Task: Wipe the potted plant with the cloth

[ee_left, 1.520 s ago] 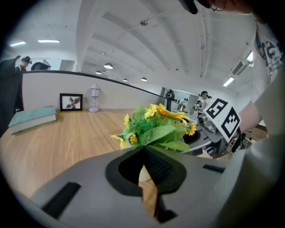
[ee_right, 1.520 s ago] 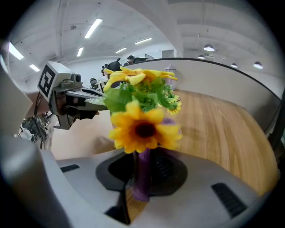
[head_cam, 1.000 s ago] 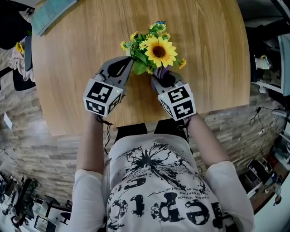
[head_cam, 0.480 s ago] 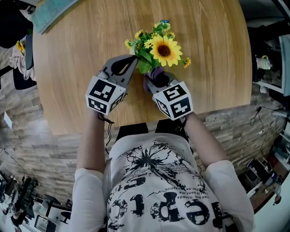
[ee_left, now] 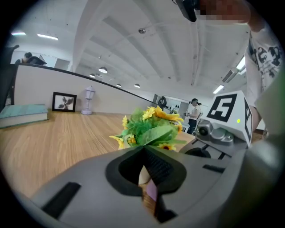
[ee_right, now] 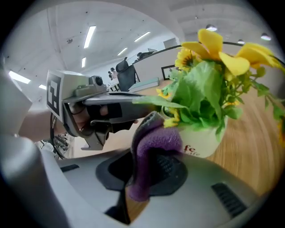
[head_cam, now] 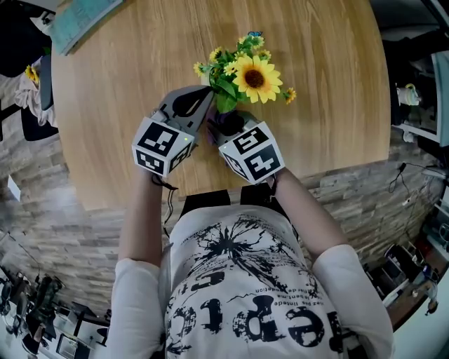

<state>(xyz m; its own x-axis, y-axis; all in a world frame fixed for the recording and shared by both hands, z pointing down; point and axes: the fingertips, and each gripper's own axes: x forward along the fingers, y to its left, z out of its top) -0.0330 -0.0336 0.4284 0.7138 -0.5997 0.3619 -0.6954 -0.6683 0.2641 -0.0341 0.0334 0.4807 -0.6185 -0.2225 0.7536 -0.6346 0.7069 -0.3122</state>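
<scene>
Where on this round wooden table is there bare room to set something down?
Bare wood runs right of the yellow-flowered potted plant to the rim of the round wooden table, and between the left hand-held gripper and the teal book. The near middle is crowded: that gripper and the right hand-held gripper, clamping the purple cloth, flank the pot.

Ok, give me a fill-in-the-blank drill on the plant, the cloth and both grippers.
1. The right gripper is shut on a ____ cloth.
2. The pot is ____.
3. The biggest flower is a ____.
4. The left gripper is shut on a green ____.

Missing words: purple; white; sunflower; leaf.
</scene>
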